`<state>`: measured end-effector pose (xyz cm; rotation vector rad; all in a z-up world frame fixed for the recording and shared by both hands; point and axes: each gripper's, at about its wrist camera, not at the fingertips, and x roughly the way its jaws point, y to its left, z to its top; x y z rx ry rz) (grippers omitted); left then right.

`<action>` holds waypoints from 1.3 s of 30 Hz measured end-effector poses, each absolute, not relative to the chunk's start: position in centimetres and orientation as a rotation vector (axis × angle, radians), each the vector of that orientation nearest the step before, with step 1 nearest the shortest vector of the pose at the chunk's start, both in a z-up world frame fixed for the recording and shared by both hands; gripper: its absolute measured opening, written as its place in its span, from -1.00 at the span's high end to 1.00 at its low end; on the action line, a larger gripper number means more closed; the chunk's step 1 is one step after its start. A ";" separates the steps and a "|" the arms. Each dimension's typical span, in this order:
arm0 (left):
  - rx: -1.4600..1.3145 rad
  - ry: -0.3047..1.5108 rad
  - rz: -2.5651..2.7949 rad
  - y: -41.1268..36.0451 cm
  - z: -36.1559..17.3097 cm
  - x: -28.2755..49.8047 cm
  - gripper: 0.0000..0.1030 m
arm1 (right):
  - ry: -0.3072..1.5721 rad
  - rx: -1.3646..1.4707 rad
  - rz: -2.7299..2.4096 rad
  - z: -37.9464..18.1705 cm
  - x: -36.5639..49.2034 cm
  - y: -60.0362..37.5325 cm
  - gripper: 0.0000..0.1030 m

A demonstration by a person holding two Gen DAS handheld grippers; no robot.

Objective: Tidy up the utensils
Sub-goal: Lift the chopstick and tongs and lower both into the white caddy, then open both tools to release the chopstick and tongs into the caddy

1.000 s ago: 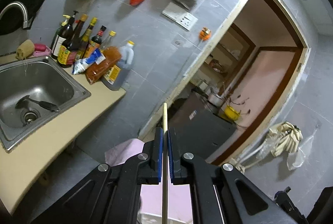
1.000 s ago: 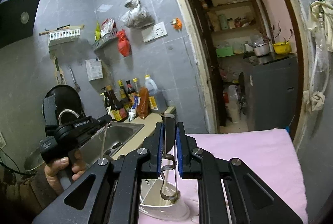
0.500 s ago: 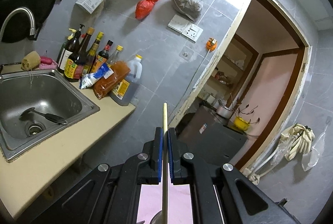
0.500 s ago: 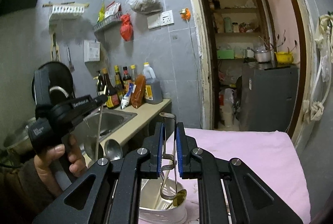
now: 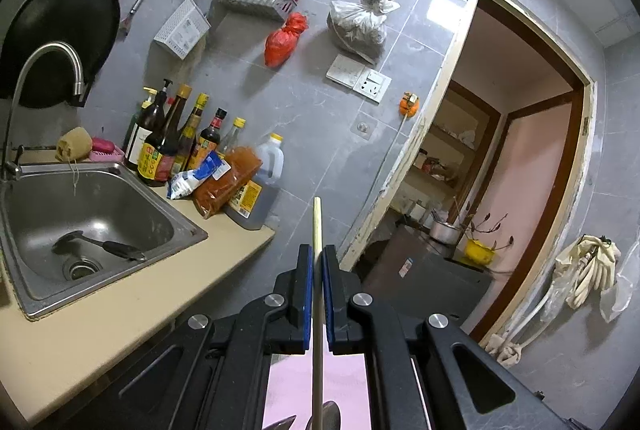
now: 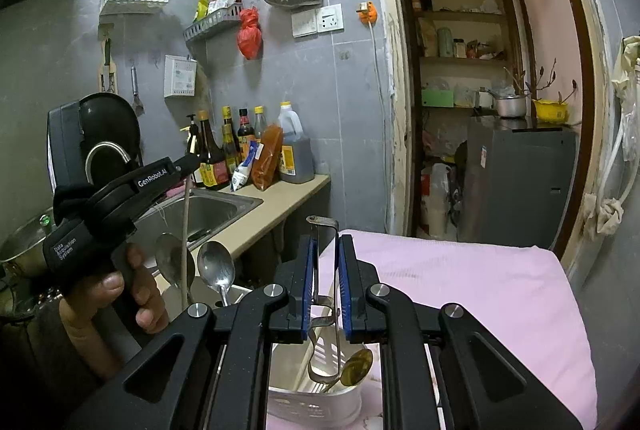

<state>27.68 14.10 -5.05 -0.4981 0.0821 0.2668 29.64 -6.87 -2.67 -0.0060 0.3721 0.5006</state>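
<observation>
1. A kitchen corner: the left gripper (image 5: 316,264) has its blue pads pressed onto a thin wooden stick (image 5: 317,230), apparently a chopstick, which juts past the fingertips toward 12 o'clock in the left wrist view.
2. The right gripper (image 6: 327,270) pinches the metal tongs (image 6: 325,250), whose looped end rises above the pads while the lower end hangs into a white utensil holder (image 6: 320,406) at 6 o'clock.
3. A gold-coloured spoon (image 6: 354,368) lies in the holder, touching the tongs.
4. In the right wrist view, a person's hand (image 6: 116,294) grips the left gripper at 9 o'clock; two steel spoons (image 6: 216,266) stand bowl-up just beside the stick.
5. The holder sits on a pink cloth (image 6: 460,290).
6. In the left wrist view, at 9 o'clock, the sink (image 5: 80,206) in the table (image 5: 132,310) holds a dark spatula (image 5: 100,246); sauce bottles (image 5: 176,138) line the wall.
</observation>
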 end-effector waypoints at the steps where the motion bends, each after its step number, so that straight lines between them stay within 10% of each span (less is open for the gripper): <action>1: -0.497 0.082 0.265 14.1 -5.0 27.7 0.90 | 0.373 -0.006 0.501 -2.7 29.6 -6.8 0.80; 27: -0.284 0.243 0.199 11.8 -5.0 24.3 0.88 | 0.422 0.004 0.509 -3.0 29.1 -7.7 0.56; 35: -0.339 0.307 0.168 11.8 -4.0 22.7 0.16 | 0.394 0.028 0.489 -0.9 28.0 -9.8 0.55; 39: -0.306 0.325 0.157 10.5 -2.9 22.4 -0.09 | 0.374 0.047 0.453 0.1 27.1 -11.6 0.18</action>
